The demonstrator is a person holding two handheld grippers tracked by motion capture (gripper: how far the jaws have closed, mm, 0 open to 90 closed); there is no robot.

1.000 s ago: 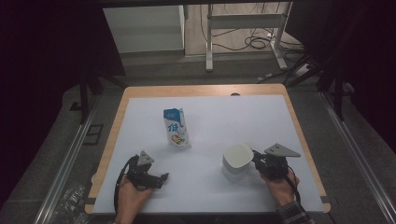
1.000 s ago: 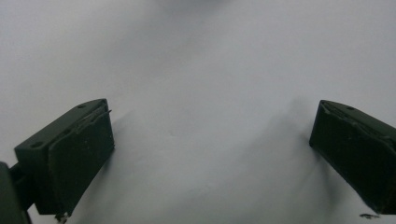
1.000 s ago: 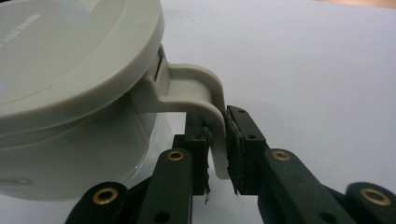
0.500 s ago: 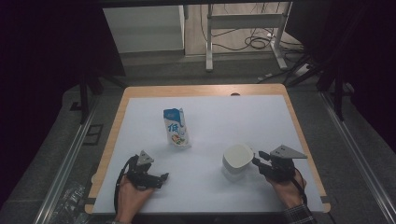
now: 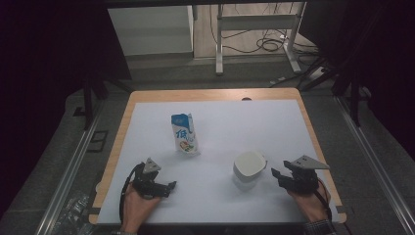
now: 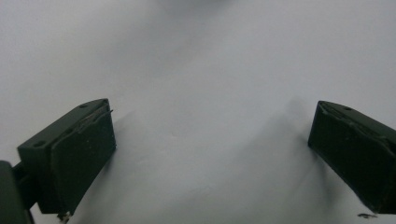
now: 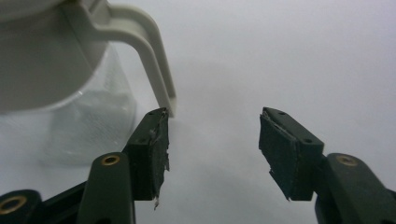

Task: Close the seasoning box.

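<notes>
A white sheet (image 5: 220, 147) covers the wooden table (image 5: 215, 94) almost edge to edge. On it, toward the left of the middle, a blue and white carton (image 5: 185, 133) stands upright. Nearer the front edge and right of centre stands the jug (image 5: 248, 168), clear-walled with a white lid and a white handle (image 7: 152, 60). The right gripper (image 5: 277, 175) sits just beside the jug, on the side toward the right edge; its jaws have just been opening and now stand apart, nothing between them, with the left jaw's tip close under the foot of the handle. The left gripper (image 5: 169, 187) rests near the front left corner, jaws wide apart over bare sheet, well apart from the carton.
</notes>
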